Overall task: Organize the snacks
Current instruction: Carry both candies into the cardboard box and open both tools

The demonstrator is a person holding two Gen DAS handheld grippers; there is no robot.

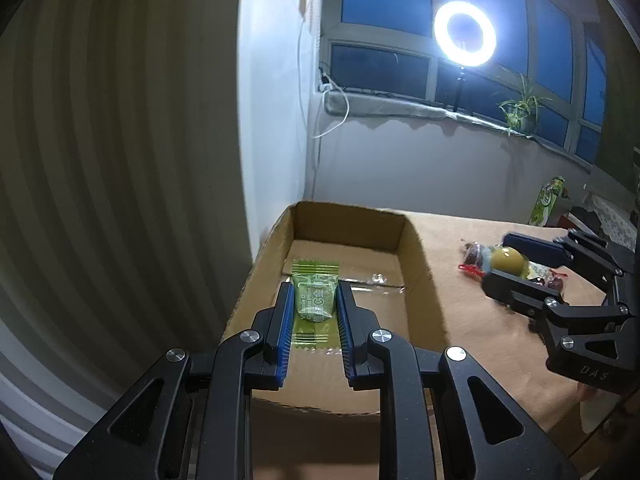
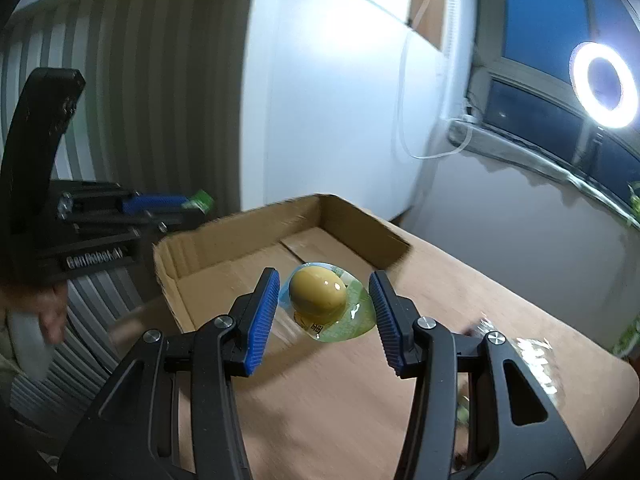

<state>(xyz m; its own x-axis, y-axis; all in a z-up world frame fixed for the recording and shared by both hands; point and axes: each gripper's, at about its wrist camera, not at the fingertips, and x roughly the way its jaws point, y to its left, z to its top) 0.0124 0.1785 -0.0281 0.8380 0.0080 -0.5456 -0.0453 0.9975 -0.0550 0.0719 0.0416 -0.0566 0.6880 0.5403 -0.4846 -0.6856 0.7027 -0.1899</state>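
My left gripper (image 1: 315, 288) is shut on a green candy packet (image 1: 314, 304) and holds it over the near end of an open cardboard box (image 1: 416, 264). The right wrist view shows that gripper (image 2: 180, 208) at the left, over the box's (image 2: 176, 256) edge, with the green packet (image 2: 202, 200) sticking out. My right gripper (image 2: 324, 276) is shut on a yellow-brown egg in clear plastic wrap (image 2: 318, 294), gripped by the wrap's sides above the box's near wall. From the left wrist, it (image 1: 500, 259) hangs over the table with the egg (image 1: 508, 262).
The box stands at the far left corner of a brown table (image 2: 360, 400), against a white wall. Red-wrapped snacks (image 1: 472, 256) and clear packets (image 2: 536, 364) lie on the table. A green carton (image 1: 548, 200) stands at the back. A ring light (image 1: 465, 34) shines from the windowsill.
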